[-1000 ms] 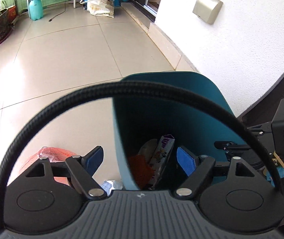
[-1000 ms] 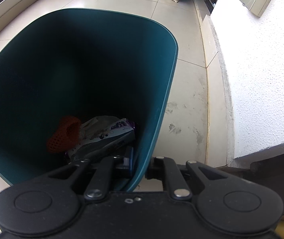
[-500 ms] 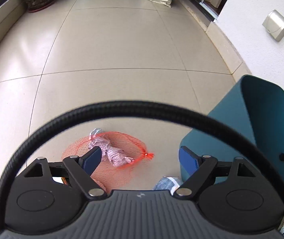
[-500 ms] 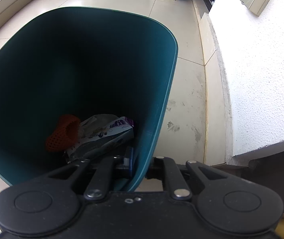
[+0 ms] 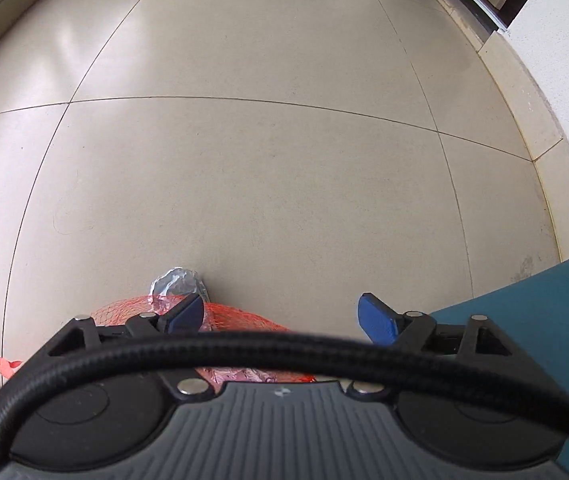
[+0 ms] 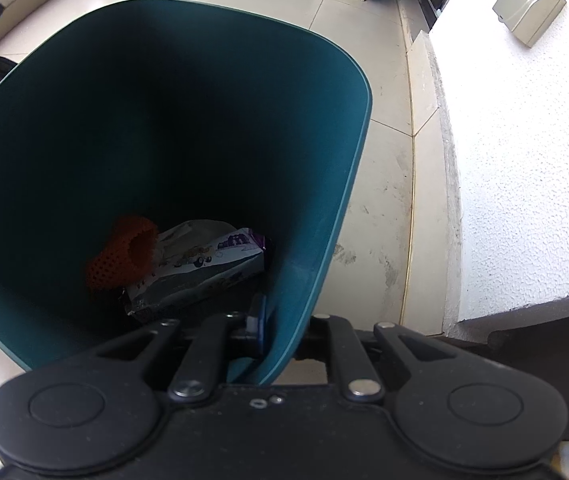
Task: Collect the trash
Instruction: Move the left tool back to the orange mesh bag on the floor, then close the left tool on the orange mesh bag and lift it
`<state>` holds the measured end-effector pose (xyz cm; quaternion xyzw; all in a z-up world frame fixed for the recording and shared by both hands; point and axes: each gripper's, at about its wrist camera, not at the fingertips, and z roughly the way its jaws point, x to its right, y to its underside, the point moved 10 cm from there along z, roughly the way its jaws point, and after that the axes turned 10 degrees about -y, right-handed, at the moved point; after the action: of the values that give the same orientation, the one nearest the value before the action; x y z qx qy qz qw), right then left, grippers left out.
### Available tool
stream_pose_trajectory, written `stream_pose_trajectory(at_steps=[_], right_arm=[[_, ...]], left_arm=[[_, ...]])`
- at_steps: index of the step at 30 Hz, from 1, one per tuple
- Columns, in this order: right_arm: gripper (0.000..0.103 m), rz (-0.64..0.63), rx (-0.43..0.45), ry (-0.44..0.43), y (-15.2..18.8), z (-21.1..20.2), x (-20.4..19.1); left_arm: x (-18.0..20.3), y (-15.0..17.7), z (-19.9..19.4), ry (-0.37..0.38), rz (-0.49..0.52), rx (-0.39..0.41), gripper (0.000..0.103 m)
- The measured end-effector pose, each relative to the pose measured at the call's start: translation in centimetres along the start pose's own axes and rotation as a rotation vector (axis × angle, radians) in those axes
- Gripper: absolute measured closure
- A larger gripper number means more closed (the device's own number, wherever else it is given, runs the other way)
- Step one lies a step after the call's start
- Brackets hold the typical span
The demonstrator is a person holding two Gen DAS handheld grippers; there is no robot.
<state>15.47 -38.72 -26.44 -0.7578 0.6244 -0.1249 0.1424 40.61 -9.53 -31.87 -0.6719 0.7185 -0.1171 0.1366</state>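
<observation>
1. The teal bin (image 6: pixel 188 128) is seen by the right wrist camera with its mouth turned up toward the lens, so that its long axis runs away from the camera, down to the bottom where the trash lies.
2. The bin's near wall is pinched by the right gripper (image 6: pixel 280 332): one blue pad is pressed on the inside face, the other finger is set on the outside, and only the thin wall is left between them.
3. Inside, at the bottom, an orange mesh sleeve (image 6: pixel 122 256) is seen lying with its open end turned up and to the right, touching a crumpled printed wrapper (image 6: pixel 200 272) whose long axis is laid roughly left to right.
4. In the left wrist view, a red net bag (image 5: pixel 228 316) is spread flat on the tiled floor (image 5: pixel 268 168), partly hidden under the gripper body.
5. A crumpled silver foil wrapper (image 5: pixel 176 282) is seen at the net's far edge; its lower part appears pinkish through the mesh.
6. The left gripper (image 5: pixel 280 314) is held with its blue fingers (image 5: pixel 376 318) spread wide above the net; nothing is gripped.
7. A corner of the bin (image 5: pixel 544 300) is visible just to the right of the left gripper.
</observation>
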Motion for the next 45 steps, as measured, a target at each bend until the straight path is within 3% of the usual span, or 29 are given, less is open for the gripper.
stream_pose_trajectory(at_steps=[11,12,15,16,17,19,26,34,41,42,43,44,45], right_arm=[[0.091,-0.025,-0.007,0.01,0.1,-0.3,-0.3],[0.091,-0.024,-0.006,0.011,0.1,-0.3,-0.3],[0.091,-0.022,-0.004,0.013,0.2,-0.2,-0.3],[0.091,-0.024,-0.005,0.013,0.2,-0.2,-0.3],[0.091,-0.024,-0.004,0.014,0.2,-0.2,-0.3],[0.091,-0.022,-0.001,0.016,0.2,-0.2,-0.4],[0.091,-0.018,0.005,0.013,0.2,-0.3,-0.3],[0.091,-0.008,0.013,0.011,0.2,-0.4,0.0],[0.091,-0.006,0.011,0.013,0.0,-0.5,0.0],[0.091,-0.007,0.011,0.014,0.0,-0.4,0.0],[0.091,-0.009,0.011,0.014,0.0,-0.4,0.0],[0.091,-0.007,0.012,0.013,0.0,-0.4,-0.1],[0.091,-0.007,0.011,0.013,0.0,-0.4,-0.1]], left_arm=[[-0.1,3.0,5.8,-0.12,0.044,-0.073,0.02],[-0.4,3.4,5.9,-0.13,0.038,-0.082,0.027],[-1.0,4.9,6.4,-0.14,0.025,-0.136,0.065],[-1.2,5.2,6.4,-0.144,0.024,-0.144,0.073],[-1.5,5.6,6.4,-0.148,0.025,-0.149,0.075],[-2.1,6.2,6.3,-0.151,0.022,-0.157,0.092],[-5.1,7.3,3.9,-0.147,-0.052,-0.181,0.101],[-6.0,6.9,-1.6,-0.089,-0.023,-0.154,0.101],[-5.4,6.4,-1.8,-0.036,-0.063,-0.163,0.096],[-5.3,6.3,-1.4,-0.024,-0.068,-0.174,0.086],[-5.1,6.3,-0.6,-0.016,-0.075,-0.185,0.067],[-5.1,6.1,-0.1,-0.017,-0.081,-0.181,0.055],[-5.0,5.8,0.1,-0.024,-0.091,-0.157,0.032]])
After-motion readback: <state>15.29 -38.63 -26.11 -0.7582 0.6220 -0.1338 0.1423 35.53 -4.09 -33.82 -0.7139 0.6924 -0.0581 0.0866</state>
